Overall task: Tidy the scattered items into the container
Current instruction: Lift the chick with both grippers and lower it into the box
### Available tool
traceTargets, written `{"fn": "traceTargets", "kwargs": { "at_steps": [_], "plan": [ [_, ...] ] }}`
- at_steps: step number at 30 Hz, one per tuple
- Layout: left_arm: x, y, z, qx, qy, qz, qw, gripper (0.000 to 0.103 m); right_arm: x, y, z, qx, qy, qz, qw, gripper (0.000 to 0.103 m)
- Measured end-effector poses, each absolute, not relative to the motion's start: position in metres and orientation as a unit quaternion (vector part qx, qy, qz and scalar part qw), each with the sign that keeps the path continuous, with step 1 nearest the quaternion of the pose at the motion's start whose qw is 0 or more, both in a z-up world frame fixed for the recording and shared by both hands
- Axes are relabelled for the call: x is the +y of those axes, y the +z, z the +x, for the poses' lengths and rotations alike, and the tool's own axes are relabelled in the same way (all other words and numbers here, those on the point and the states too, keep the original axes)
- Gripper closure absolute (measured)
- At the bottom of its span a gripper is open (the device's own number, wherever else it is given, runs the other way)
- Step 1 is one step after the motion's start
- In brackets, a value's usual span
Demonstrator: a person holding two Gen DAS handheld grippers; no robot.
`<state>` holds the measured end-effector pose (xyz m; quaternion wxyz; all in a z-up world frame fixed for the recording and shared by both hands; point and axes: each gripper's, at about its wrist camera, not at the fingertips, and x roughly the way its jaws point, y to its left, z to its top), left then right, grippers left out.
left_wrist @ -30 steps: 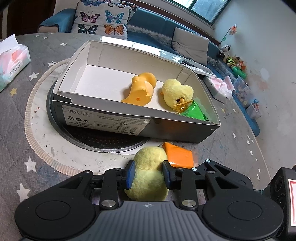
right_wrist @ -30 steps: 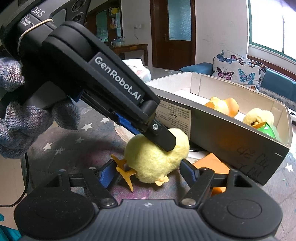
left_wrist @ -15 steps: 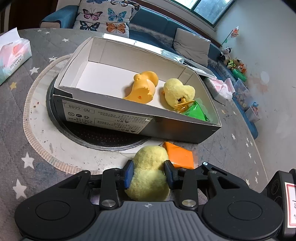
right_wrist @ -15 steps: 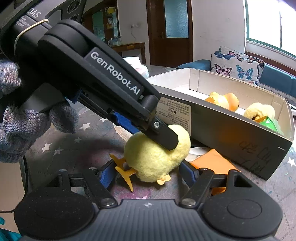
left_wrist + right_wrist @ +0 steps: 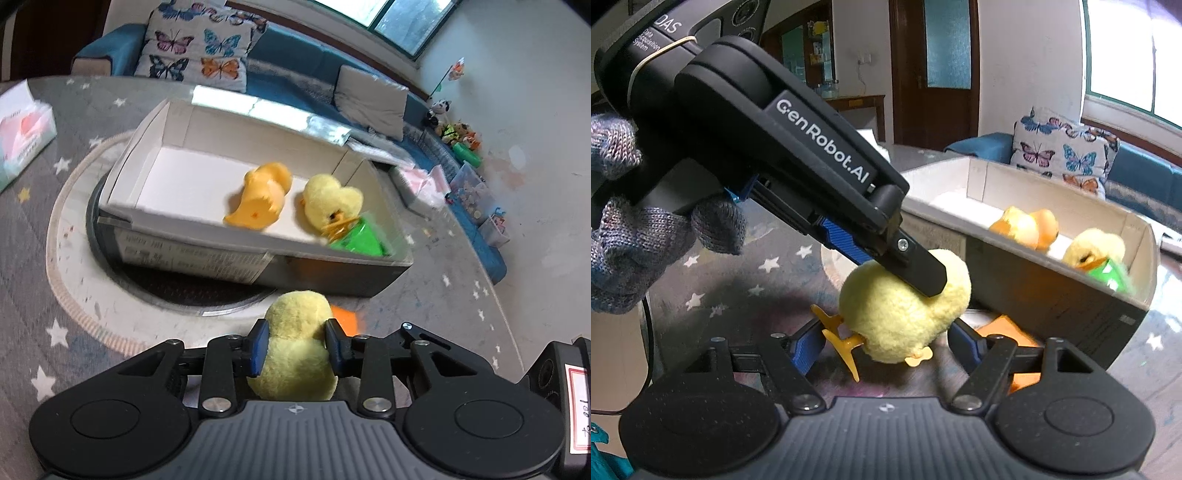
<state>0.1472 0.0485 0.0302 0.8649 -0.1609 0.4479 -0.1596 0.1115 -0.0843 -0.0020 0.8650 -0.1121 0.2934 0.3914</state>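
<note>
My left gripper (image 5: 295,347) is shut on a pale yellow plush duck (image 5: 295,339), held above the table in front of the open cardboard box (image 5: 192,254). The duck also shows in the right wrist view (image 5: 905,314), with orange feet hanging down and the left gripper's finger (image 5: 916,273) pressed on it. My right gripper (image 5: 886,347) is open and empty, just below and in front of the duck. Inside the box lie an orange duck (image 5: 262,203), another yellow plush duck (image 5: 332,203) and a green item (image 5: 358,240). An orange flat item (image 5: 345,319) lies on the table by the box.
A tissue pack (image 5: 22,136) sits at the left of the star-patterned table. The box rests on a round dark disc (image 5: 177,291). A sofa with butterfly cushions (image 5: 199,55) is behind the table.
My left gripper has lifted the yellow plush duck upward and toward the box. The view is blurred from the motion. The right gripper has stayed open.
</note>
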Motion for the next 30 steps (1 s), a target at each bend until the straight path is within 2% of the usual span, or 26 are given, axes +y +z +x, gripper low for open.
{"fn": "traceTargets", "kwargs": {
  "at_steps": [15, 30],
  "plan": [
    [0.020, 0.083, 0.204, 0.384, -0.187, -0.162, 0.890, 0.068, -0.100, 0.051, 0.158, 0.236, 0.350, -0.137, 0.896, 0.029],
    [0.013, 0.058, 0.266, 0.406, -0.185, -0.171, 0.878, 0.068, -0.107, 0.033, 0.226, 0.272, 0.343, -0.140, 0.888, 0.029]
  ]
}}
